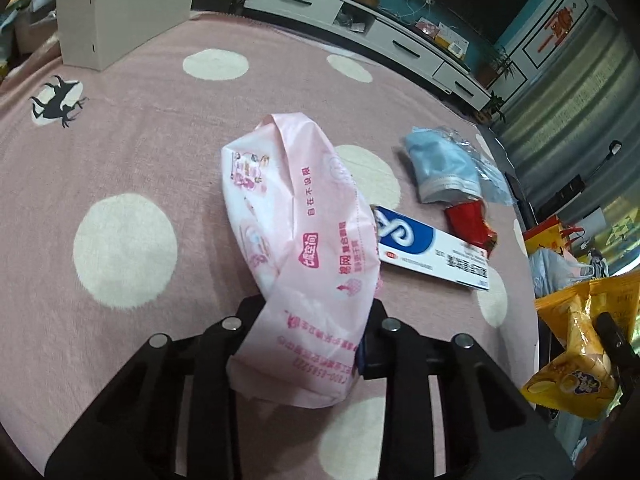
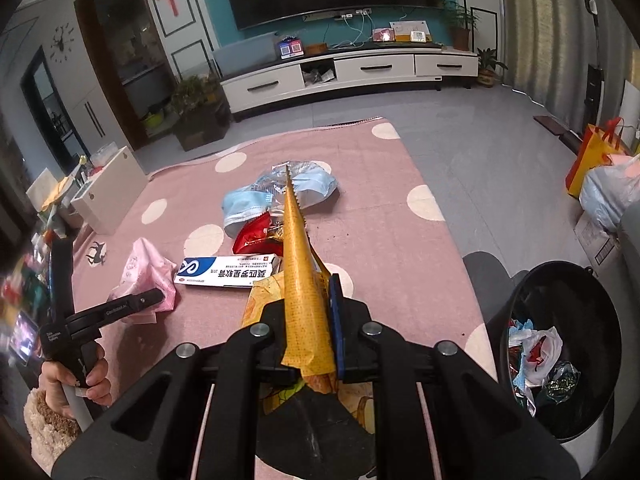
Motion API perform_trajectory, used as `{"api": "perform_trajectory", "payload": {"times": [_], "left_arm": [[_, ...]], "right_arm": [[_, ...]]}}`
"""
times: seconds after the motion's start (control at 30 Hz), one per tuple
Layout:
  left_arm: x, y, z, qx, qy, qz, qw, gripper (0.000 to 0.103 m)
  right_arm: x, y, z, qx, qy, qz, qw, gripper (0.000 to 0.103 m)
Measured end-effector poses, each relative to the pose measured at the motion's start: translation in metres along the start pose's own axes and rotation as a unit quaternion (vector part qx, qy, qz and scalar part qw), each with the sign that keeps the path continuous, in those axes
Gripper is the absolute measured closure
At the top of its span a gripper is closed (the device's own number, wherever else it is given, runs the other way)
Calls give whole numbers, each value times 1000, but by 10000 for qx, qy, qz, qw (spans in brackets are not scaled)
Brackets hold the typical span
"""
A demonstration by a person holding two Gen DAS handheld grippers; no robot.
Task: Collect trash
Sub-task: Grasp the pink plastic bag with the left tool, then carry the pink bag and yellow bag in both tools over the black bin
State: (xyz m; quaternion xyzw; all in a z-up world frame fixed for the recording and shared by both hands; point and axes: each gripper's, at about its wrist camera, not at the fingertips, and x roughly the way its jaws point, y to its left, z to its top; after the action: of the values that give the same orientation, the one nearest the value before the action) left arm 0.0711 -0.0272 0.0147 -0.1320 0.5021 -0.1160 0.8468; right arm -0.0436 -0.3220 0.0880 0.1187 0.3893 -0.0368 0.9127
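yellow snack wrapper (image 2: 298, 264) pinched lengthwise, pointing forward

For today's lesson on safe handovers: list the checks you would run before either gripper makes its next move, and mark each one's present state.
1. Right gripper shut on yellow snack bag: ok.
2. Left gripper pads pressing on pink tissue pack: ok.
3. Black trash bin open, with room: ok.
4. Pink pack clear of white-and-blue ointment box: not ok, overlapping.
5. Masks and red wrapper left on the blanket: not ok.
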Motion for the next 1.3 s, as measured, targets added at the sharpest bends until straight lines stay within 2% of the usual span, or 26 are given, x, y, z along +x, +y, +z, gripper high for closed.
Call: {"api": "perform_trajectory", "payload": {"times": [0.23,0.33,0.6,0.7,0.83,1.1,1.3], "left_arm": [[-38,-44,-17,373,-350,-137,9986,72],[-58,-70,-26,547,-501,-310,9968,72],[-99,-150,-55,1130,-867,-806,9865,72],[-107,-175,-67,1324,-981,-908,9821,72],[-105,-212,-79,1505,-922,-1174,9773,72],[-90,-269,-103,1900,-838,-1332,9691,71],[-73,-308,-119,2191,-655,-1527,9614,71]], "right_arm": [[-23,-26,2,239,-237,32,9994,88],[-33,-34,2,299,-351,-1,9989,88],[-69,-64,-2,562,-800,-293,9948,88],[-82,-76,-4,626,-922,-528,9924,88],[-96,-98,-6,853,-1086,-709,9879,88],[-127,-141,-16,1361,-1499,-1128,9728,88],[-136,-180,-27,1739,-1525,-1409,9626,88]]}}
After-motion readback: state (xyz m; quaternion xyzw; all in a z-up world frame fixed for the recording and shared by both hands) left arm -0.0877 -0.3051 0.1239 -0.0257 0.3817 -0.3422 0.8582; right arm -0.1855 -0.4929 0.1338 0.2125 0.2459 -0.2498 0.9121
